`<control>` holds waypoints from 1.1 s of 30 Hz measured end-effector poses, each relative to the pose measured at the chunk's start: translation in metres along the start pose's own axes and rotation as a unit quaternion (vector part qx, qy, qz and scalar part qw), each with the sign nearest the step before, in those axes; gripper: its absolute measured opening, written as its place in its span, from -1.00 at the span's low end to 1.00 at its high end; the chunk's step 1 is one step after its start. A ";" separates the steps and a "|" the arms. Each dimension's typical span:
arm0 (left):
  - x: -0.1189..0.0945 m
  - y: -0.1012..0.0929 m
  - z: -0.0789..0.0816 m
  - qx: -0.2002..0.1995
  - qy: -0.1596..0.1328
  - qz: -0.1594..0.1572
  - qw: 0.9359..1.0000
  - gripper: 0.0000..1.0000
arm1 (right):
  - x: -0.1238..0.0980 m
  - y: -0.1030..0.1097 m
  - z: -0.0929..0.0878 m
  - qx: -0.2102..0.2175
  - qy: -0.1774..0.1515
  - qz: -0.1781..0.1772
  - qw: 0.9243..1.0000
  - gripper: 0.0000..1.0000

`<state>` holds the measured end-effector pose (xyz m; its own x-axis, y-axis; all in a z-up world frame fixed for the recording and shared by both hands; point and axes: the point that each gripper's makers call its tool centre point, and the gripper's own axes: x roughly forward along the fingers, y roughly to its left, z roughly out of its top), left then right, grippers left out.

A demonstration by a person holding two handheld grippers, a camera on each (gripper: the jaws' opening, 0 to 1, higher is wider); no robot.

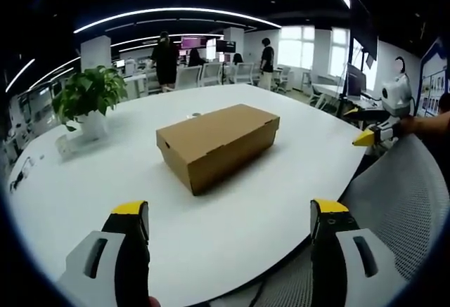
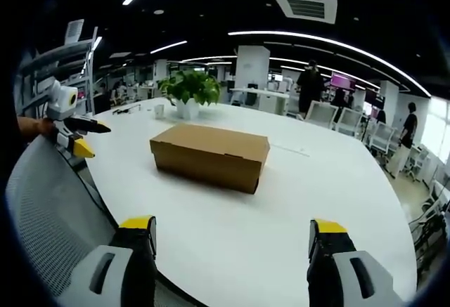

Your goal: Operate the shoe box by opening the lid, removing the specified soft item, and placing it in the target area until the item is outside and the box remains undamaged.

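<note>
While both tools (image 1: pixel 228 226) (image 2: pixel 232 240) are gaping empty, box (image 1: pixel 218 145) is sitting closed at frame centre; lid-lifting approach is pending.

A potted plant (image 1: pixel 88 103) stands on the white table (image 1: pixel 281 180), with office chairs (image 1: pixel 211 74) and people (image 1: pixel 166 60) behind.

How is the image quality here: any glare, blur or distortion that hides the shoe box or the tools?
Left gripper view: the closed shoe box is sharp and evenly lit, with a soft shadow at its base; bright windows wash out the far right; fisheye bends the white table edge. Right gripper view: the box is again crisp, ceiling strips glare mildly, the plant is clear. Both tools, left and right, stand open, slightly soft.
</note>
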<state>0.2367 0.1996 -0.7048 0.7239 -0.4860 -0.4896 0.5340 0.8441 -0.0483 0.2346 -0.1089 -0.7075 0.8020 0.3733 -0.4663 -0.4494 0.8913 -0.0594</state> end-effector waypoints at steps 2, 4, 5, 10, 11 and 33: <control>0.000 0.000 0.000 0.000 0.000 0.001 1.000 0.98 | 0.000 0.000 0.000 0.001 -0.001 -0.001 1.000 0.79; 0.000 0.001 0.001 0.000 -0.001 0.003 1.000 0.98 | 0.000 0.000 0.000 0.002 0.000 -0.001 1.000 0.79; 0.000 0.001 0.001 -0.001 -0.001 0.003 1.000 0.98 | 0.000 0.000 0.000 0.001 0.000 -0.001 1.000 0.79; 0.000 0.003 0.001 -0.003 -0.003 0.007 1.000 0.98 | 0.000 -0.001 0.000 0.000 0.002 -0.002 1.000 0.79; 0.000 0.003 0.001 -0.004 -0.004 0.007 1.000 0.98 | 0.000 -0.001 0.000 0.000 0.002 -0.002 1.000 0.79; -0.001 0.003 0.003 0.000 -0.003 0.007 1.000 0.99 | 0.000 0.002 0.000 -0.009 0.009 0.001 1.000 0.79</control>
<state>0.2383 0.2018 -0.7017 0.7341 -0.4755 -0.4848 0.5235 0.8510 -0.0419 0.2332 -0.1076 -0.7077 0.7939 0.3706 -0.4820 -0.4582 0.8858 -0.0736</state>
